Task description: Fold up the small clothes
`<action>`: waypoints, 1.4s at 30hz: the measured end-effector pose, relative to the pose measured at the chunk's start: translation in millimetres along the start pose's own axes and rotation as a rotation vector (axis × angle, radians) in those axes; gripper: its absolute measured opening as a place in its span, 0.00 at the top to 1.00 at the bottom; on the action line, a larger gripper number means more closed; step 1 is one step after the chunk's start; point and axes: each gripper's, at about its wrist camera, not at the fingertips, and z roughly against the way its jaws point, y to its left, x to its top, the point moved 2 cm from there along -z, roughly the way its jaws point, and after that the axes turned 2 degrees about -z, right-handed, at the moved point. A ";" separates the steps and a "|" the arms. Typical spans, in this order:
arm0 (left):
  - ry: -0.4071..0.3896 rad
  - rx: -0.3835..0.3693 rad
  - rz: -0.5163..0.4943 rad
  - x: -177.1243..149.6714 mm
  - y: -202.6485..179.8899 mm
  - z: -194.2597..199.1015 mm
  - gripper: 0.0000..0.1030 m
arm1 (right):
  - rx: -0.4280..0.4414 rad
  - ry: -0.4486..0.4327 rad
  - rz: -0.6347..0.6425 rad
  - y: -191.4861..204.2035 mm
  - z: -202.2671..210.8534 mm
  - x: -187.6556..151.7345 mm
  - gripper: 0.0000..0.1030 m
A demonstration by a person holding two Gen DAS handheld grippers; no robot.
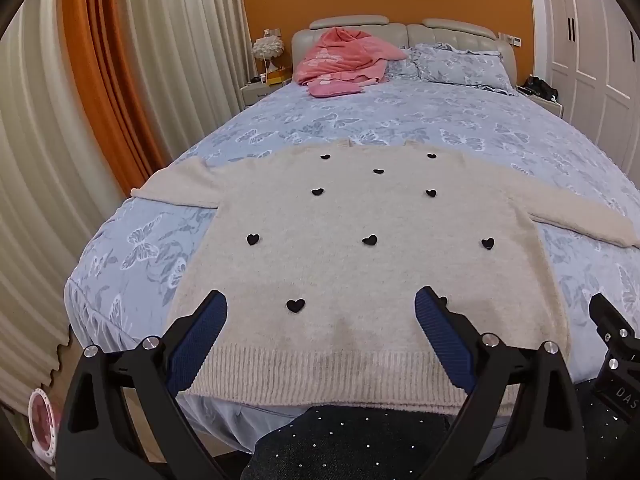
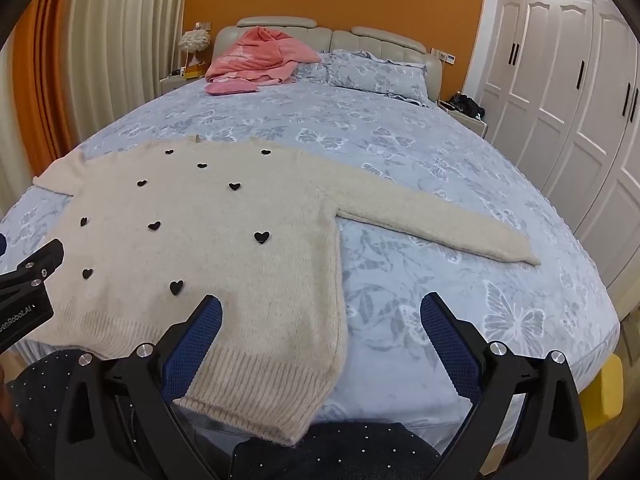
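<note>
A cream knit sweater (image 1: pixel 360 264) with small black hearts lies flat and face up on the bed, sleeves spread to both sides, ribbed hem at the near edge. It also shows in the right wrist view (image 2: pixel 224 240), its right sleeve (image 2: pixel 440 220) stretched out. My left gripper (image 1: pixel 320 312) is open and empty above the hem's middle. My right gripper (image 2: pixel 320 316) is open and empty above the sweater's right hem corner. The right gripper's body (image 1: pixel 612 344) shows at the left view's right edge, the left gripper's body (image 2: pixel 28 280) at the right view's left edge.
The bed has a blue butterfly-print cover (image 1: pixel 460 120). A pink garment pile (image 1: pixel 344 60) and pillows (image 1: pixel 464 66) lie at the headboard. Curtains (image 1: pixel 100 100) hang on the left, white wardrobes (image 2: pixel 568 100) stand on the right. Dark studded trousers (image 1: pixel 352 444) are at the near edge.
</note>
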 end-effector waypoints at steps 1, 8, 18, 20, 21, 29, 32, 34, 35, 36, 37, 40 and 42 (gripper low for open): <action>0.000 0.001 -0.001 -0.1 -0.1 0.0 0.10 | 0.000 0.000 0.001 -0.1 0.3 -0.1 0.05; -0.001 0.004 -0.013 -0.6 0.3 -1.6 0.10 | 0.000 -0.002 0.002 -1.6 0.2 0.7 0.05; -0.001 0.005 -0.015 -0.5 -0.8 -1.4 0.10 | -0.001 -0.002 0.004 -1.4 0.3 0.9 0.05; -0.001 0.006 -0.015 -0.7 -1.1 -1.4 0.10 | -0.002 -0.002 0.004 -1.6 0.2 0.6 0.05; 0.000 0.006 -0.015 -0.7 -1.0 -1.6 0.10 | -0.002 -0.002 0.004 -1.8 0.2 0.5 0.05; -0.003 0.007 -0.016 -0.9 -1.5 -1.5 0.10 | -0.002 -0.004 0.004 -1.4 0.2 0.0 0.05; -0.002 0.007 -0.016 -0.7 -1.3 -1.5 0.10 | -0.003 -0.003 0.005 -1.0 0.0 0.1 0.05; -0.002 0.007 -0.016 -0.8 -1.3 -1.3 0.10 | -0.003 -0.004 0.005 -0.8 -0.1 0.1 0.05; -0.002 0.007 -0.016 -0.8 -1.3 -1.3 0.10 | -0.003 -0.003 0.005 -1.0 -0.1 0.1 0.05; -0.002 0.007 -0.016 -0.8 -1.2 -1.3 0.10 | -0.003 -0.002 0.005 -0.7 -0.2 0.1 0.05; -0.002 0.007 -0.016 -0.9 -1.2 -1.5 0.10 | -0.003 -0.002 0.005 -1.1 -0.1 0.2 0.05; -0.002 0.007 -0.016 -1.0 -1.3 -1.2 0.10 | -0.003 -0.002 0.006 -0.5 -0.1 0.1 0.05; -0.002 0.007 -0.016 -1.1 -1.3 -1.4 0.10 | -0.003 -0.002 0.006 -0.6 0.0 0.1 0.05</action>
